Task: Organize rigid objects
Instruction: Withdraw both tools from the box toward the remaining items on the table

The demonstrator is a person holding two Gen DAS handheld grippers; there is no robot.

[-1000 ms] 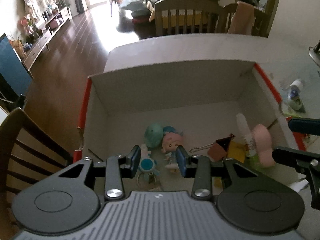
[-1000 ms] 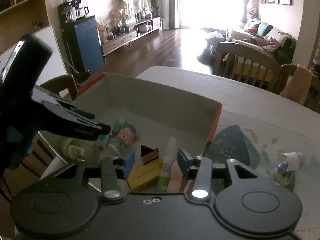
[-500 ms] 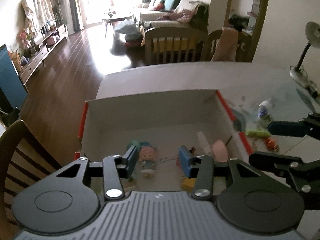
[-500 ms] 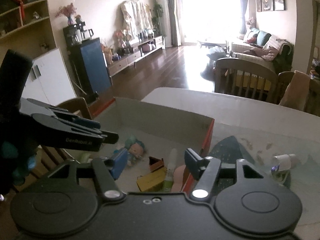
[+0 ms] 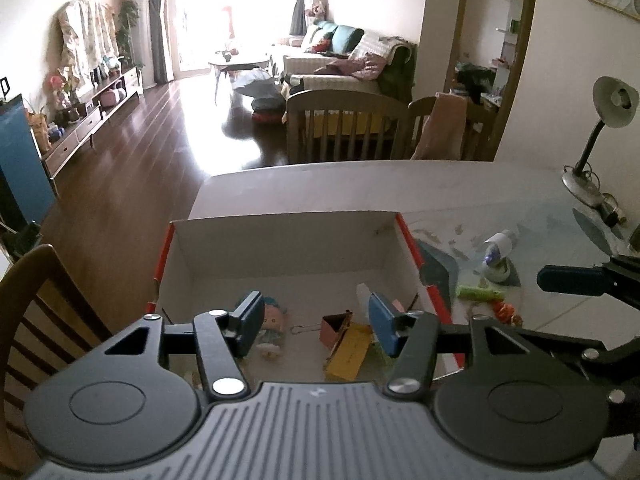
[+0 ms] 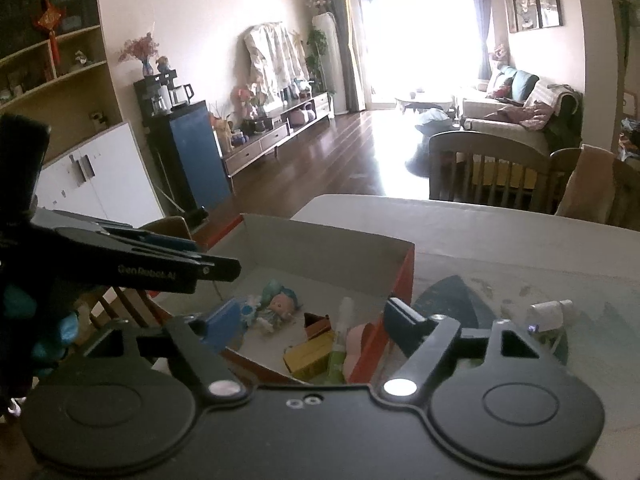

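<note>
Hovering over the box (image 5: pixel 280 248), the left claw (image 5: pixel 316 326) has just been opening and grips nothing; the right claw (image 6: pixel 308 322) has been opening too, wider, also empty. Below them in the box lie a yellow block (image 5: pixel 348 354), a clip (image 5: pixel 334 326) and a doll (image 5: pixel 272 320). Beyond the box's red edge, on the table (image 5: pixel 400 184), sit a green tube (image 5: pixel 478 293) and a white bottle (image 5: pixel 498 246).

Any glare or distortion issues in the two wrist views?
Left wrist: balcony door blown out, glare on the floor, box interior dim. Right wrist: window overexposed, hazing the room; fisheye bends the walls in both.
</note>
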